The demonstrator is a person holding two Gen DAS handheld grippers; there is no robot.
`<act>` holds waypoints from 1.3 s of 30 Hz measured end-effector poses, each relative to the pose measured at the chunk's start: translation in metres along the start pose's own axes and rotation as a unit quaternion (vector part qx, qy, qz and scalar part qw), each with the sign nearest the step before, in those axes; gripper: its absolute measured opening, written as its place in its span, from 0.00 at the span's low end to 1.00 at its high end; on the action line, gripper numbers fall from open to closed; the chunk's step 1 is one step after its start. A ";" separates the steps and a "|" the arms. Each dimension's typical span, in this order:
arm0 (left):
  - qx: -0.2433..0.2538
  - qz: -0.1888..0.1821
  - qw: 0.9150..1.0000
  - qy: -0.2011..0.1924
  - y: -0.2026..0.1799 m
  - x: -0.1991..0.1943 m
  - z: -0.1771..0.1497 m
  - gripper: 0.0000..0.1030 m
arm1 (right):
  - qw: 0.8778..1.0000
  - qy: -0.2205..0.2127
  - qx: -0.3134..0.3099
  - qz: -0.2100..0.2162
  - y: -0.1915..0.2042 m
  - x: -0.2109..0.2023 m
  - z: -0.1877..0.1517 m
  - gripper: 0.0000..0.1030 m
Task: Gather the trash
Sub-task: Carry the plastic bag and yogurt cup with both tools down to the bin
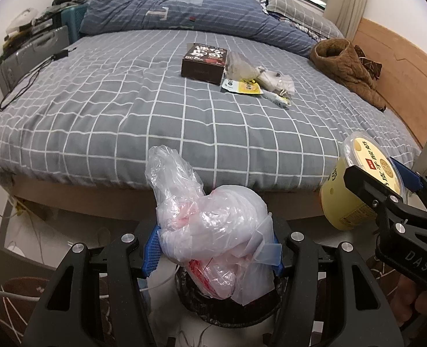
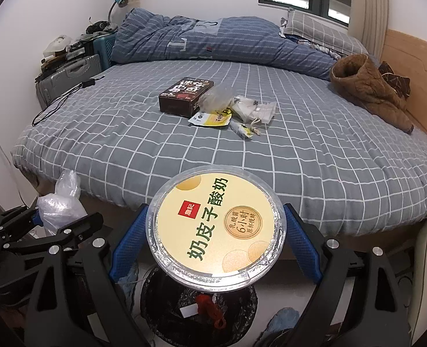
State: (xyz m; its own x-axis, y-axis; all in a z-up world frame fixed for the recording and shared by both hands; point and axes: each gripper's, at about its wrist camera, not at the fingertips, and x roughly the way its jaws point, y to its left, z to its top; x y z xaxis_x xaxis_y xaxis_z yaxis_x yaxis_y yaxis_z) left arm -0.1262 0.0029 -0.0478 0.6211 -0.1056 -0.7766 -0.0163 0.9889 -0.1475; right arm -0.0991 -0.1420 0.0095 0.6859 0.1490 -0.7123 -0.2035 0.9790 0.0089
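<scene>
Left claw (image 1: 213, 248) clamped on crumpled plastic bag (image 1: 210, 225) — right claw (image 2: 213, 240) spread wide, gripping yogurt tub (image 2: 216, 225).

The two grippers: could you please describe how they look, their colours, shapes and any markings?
Both are alike. The left gripper and right gripper have matte black angular linkage arms joined by round silver bolts. Their fingers carry blue pads with a fine grid texture. White letters "DAS" mark the right gripper's body in the left wrist view. No cables or sleeves show.
</scene>
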 end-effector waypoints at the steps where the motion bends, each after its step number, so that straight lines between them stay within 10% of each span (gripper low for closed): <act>1: -0.001 0.000 1.000 0.000 0.000 -0.002 -0.002 0.55 | 1.000 0.001 0.001 0.001 0.001 -0.002 -0.001 0.83; 15: -0.002 0.001 1.000 0.026 0.000 -0.016 -0.037 0.55 | 0.999 0.034 -0.001 0.009 0.012 -0.013 -0.035 0.83; 39: 0.012 0.016 0.995 0.098 0.019 0.087 -0.044 0.55 | 0.992 0.125 0.021 0.022 -0.004 0.080 -0.066 0.83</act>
State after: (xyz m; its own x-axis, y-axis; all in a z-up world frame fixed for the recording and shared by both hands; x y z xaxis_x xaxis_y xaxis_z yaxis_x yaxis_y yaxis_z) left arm -0.1071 0.0085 -0.1447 0.4553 -0.0910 -0.8857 -0.0133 0.9940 -0.1090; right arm -0.0898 -0.1435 -0.0941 0.4812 0.1587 -0.8621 -0.1962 0.9780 0.0706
